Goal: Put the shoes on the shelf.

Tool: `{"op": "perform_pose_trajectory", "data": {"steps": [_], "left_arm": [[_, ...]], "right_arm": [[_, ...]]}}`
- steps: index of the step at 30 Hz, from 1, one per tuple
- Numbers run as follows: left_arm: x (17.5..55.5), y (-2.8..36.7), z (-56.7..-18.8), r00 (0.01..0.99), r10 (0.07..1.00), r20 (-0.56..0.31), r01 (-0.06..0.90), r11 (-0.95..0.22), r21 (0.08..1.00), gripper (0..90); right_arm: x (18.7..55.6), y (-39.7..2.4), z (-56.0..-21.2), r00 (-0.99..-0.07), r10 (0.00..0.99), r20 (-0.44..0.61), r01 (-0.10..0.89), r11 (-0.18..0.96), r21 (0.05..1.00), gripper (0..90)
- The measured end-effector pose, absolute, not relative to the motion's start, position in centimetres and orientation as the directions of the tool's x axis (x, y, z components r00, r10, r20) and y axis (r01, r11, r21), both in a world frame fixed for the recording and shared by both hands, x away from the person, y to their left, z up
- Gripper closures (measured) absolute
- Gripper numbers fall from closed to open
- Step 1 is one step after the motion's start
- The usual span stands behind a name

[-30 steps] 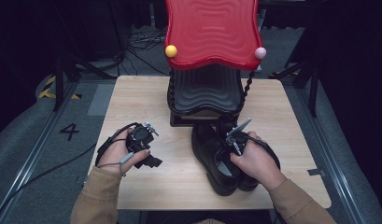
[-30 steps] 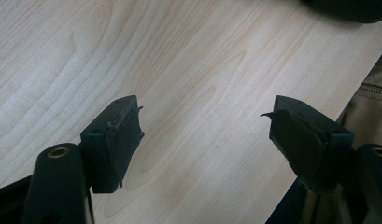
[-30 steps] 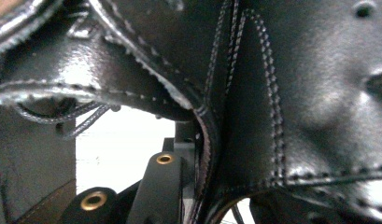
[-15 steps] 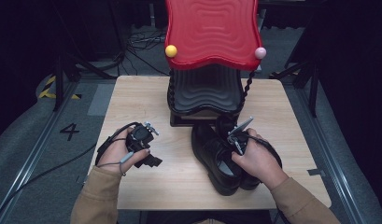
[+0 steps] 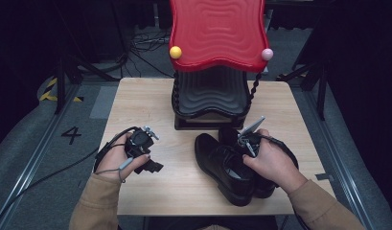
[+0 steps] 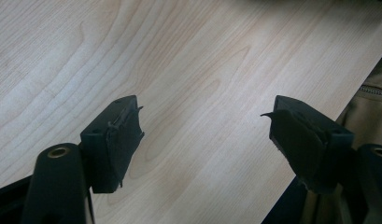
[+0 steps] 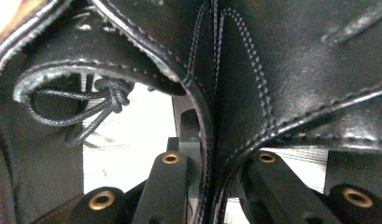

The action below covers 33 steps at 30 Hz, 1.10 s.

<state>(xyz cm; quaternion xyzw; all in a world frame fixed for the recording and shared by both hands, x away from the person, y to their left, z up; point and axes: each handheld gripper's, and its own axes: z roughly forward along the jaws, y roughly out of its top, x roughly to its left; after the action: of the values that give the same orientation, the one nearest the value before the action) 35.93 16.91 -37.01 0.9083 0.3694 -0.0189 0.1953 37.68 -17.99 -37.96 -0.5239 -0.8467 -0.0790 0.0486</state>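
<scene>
Black leather shoes (image 5: 229,167) are sitting as a pair at about four o'clock on the wooden desk (image 5: 193,184), just in front of the black-and-red stand (image 5: 210,91) at twelve. Right gripper (image 5: 248,139) is pinching the touching inner collars of both shoes — its jaws, which have just been closing, are gripping narrow on that doubled leather edge (image 7: 209,140), a knotted lace (image 7: 109,95) lying at ten o'clock. Left gripper (image 5: 141,148) is hovering at eight o'clock over bare wood — its jaws are standing wide with nothing between them (image 6: 205,140).

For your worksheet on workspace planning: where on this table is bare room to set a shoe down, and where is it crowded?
Free: the table's left strip beside the black rack, and the near edge between the left gripper and the shoes. Crowded: the right side.
</scene>
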Motion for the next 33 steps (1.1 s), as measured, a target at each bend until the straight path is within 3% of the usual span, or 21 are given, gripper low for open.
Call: {"op": "perform_pose_trajectory", "data": {"steps": [33], "left_arm": [[35.8, 17.5, -36.9, 0.719, 0.671, -0.182, 0.684, -0.638, 0.354, 25.2]], "right_arm": [[34.7, -19.2, -25.1, -0.488, 0.863, 0.13, 0.871, 0.471, 0.141, 82.2]]}}
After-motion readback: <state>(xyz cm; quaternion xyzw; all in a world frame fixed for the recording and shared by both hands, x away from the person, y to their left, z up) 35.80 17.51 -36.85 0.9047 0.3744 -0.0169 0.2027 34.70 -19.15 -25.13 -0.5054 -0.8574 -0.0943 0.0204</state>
